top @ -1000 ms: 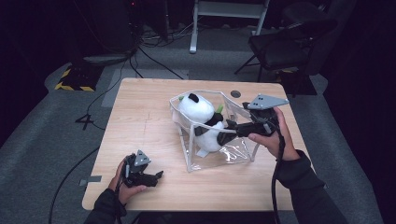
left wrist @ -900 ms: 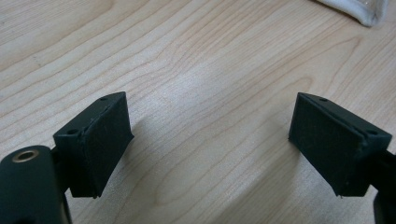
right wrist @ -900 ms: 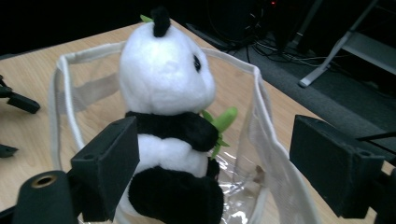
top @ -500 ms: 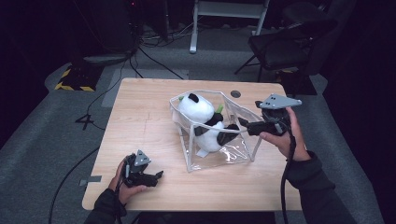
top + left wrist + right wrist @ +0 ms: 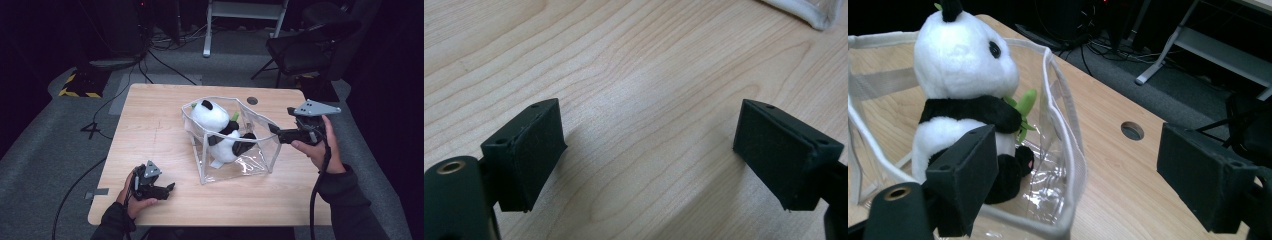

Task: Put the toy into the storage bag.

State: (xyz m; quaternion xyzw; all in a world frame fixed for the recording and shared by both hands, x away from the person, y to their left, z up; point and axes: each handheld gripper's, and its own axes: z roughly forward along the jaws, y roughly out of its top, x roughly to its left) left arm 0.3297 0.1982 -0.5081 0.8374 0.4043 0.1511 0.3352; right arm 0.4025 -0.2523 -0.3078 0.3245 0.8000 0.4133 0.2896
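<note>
while holding off just beside the right wall of the clear bag (image 5: 260,150), jaws wide and empty: right gripper (image 5: 274,131). inside the bag, near table centre: panda plush (image 5: 220,131), already loaded. resting low at the near left corner of the table (image 5: 150,115), jaws likewise wide, nothing between: left gripper (image 5: 167,189). likely step: placing done, release stage. next, probably: closing the bag's white rim (image 5: 1068,130), calling for a pinch on the edge without tipping the plush.
</note>
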